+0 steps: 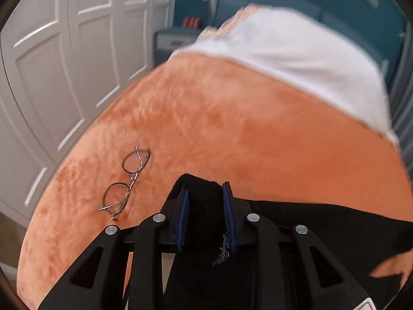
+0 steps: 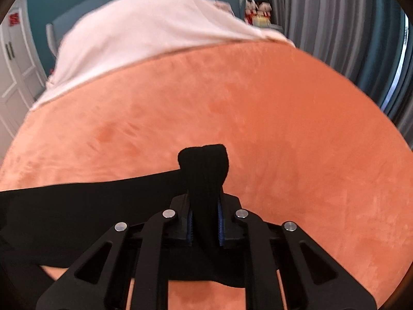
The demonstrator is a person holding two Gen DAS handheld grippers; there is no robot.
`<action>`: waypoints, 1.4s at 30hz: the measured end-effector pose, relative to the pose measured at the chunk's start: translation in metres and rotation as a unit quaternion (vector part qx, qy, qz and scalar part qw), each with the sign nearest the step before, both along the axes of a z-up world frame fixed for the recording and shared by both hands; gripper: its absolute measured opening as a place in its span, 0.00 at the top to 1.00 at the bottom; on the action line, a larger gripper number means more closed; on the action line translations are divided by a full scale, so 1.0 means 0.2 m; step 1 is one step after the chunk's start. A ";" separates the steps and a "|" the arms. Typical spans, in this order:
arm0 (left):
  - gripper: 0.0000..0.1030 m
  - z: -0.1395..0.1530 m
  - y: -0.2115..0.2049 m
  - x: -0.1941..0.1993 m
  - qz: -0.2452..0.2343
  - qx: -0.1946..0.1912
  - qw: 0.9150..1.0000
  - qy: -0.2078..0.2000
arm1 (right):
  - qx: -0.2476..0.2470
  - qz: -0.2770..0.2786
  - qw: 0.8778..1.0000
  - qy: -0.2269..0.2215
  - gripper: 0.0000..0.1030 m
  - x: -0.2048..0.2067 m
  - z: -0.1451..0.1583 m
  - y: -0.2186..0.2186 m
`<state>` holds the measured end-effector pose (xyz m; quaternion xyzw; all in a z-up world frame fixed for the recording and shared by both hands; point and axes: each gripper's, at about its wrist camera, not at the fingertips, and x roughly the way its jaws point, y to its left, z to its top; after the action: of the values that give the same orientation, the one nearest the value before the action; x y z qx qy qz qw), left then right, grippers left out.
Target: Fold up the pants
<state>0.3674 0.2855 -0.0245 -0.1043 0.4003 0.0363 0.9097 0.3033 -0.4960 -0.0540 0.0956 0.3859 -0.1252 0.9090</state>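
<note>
Black pants point(image 1: 322, 227) hang stretched between my two grippers above an orange bed cover point(image 1: 219, 129). My left gripper point(image 1: 205, 199) is shut on one end of the pants' edge, and a bunch of black cloth sticks up between its blue pads point(image 1: 183, 217). A small white logo shows on the cloth near the pads. My right gripper point(image 2: 205, 206) is shut on the other end of the pants point(image 2: 77, 206), with a thick fold of cloth point(image 2: 204, 165) poking out past its fingertips. The cloth runs off to the left in the right wrist view.
A pair of glasses point(image 1: 126, 180) lies on the orange cover to the left of my left gripper. A white sheet point(image 1: 284, 51) covers the far end of the bed point(image 2: 142, 31). White wardrobe doors point(image 1: 64, 64) stand on the left, grey curtains point(image 2: 335, 25) on the right.
</note>
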 end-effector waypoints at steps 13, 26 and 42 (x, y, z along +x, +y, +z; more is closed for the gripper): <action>0.78 0.25 0.00 -0.80 -0.048 0.014 0.999 -0.019 | -0.013 0.042 0.998 -0.049 0.88 -0.53 0.39 0.08; 0.77 0.18 0.03 -0.87 -0.040 0.020 0.999 -0.004 | -0.027 0.040 0.998 -0.050 0.88 -0.60 0.43 0.13; 0.56 -0.23 0.06 -1.32 -0.041 0.082 0.989 0.113 | -0.054 -0.024 0.997 0.052 0.48 -1.00 0.02 -0.04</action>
<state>0.1037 0.2971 -0.0711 -0.0077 0.5004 0.0435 0.8647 0.1026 -0.5037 -0.0508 0.0490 0.4228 -0.1720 0.8884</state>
